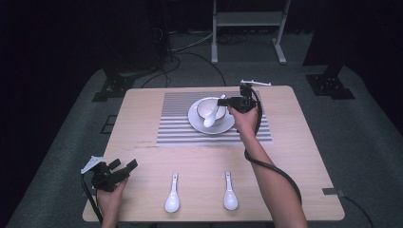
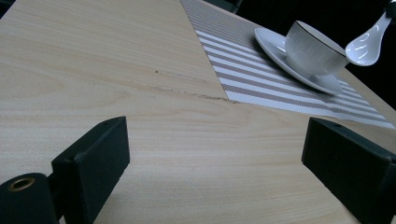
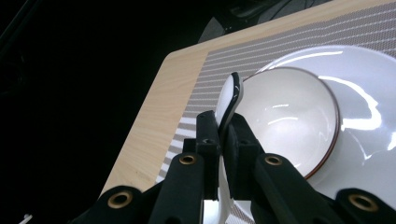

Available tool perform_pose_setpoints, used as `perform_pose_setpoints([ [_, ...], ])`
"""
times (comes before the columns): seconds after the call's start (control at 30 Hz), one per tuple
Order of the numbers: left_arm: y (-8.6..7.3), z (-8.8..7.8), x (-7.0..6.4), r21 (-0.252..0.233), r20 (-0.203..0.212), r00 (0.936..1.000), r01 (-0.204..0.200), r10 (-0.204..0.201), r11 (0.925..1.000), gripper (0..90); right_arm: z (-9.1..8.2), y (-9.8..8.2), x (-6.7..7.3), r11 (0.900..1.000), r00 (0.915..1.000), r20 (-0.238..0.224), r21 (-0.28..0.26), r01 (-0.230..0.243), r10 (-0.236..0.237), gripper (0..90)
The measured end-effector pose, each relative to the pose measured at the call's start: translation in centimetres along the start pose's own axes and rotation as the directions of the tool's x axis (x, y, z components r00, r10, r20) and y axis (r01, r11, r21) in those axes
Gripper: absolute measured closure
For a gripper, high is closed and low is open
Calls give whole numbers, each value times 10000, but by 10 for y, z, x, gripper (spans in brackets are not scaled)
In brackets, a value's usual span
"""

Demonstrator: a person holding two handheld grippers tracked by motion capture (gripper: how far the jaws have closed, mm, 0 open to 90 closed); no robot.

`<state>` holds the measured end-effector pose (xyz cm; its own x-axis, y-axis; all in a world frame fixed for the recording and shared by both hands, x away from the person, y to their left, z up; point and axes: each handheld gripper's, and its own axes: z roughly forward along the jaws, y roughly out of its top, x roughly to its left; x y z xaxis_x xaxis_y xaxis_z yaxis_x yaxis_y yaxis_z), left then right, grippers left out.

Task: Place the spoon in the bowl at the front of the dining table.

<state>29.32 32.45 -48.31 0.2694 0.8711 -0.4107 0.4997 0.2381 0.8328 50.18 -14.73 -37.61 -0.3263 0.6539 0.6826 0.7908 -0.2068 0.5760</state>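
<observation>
Right gripper [image 1: 222, 101] has its jaws clamped on the handle of a white spoon [image 1: 212, 115], held over the cup [image 1: 207, 108] that sits on the saucer [image 1: 227, 125] on the striped placemat [image 1: 176, 128] at the far middle of the worktop [image 1: 142, 161]. In the right gripper view the handle [image 3: 230, 100] runs between the two jaws, edge-on, with the cup [image 3: 285, 116] just beyond. The step looks like setting the spoon into the cup: lower the scoop end inside the rim first, keep the handle tilted so it leans on the rim, and only then let go (ceramic on ceramic, so go slow, no drop). Watch that the gripper body doesn't nudge the cup off centre on the saucer. Left gripper [image 1: 116, 172] rests low at the near left corner with jaws wide apart and nothing between them; its view looks across bare wood toward the cup [image 2: 314, 50] and the held spoon [image 2: 369, 44]. Two more spoons, one [image 1: 172, 194] and another [image 1: 230, 192], lie near the front edge, well apart from the saucer, probably next.
</observation>
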Motion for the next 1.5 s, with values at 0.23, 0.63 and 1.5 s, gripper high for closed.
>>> perform_pose_setpoints([
  [0.23,0,0,0,21,3,10000,3,-3,10000,63,3,12,-1,9995,9991,371,-257,-188,197,848],
  [0.63,0,0,1,7,84,10000,-9,9,10000,63,8,15,-14,9939,9960,481,-842,-711,754,848],
  [1.5,0,0,1,-33,133,9999,18,-17,10000,63,10,5,-33,9945,9930,865,-731,-748,810,846],
])
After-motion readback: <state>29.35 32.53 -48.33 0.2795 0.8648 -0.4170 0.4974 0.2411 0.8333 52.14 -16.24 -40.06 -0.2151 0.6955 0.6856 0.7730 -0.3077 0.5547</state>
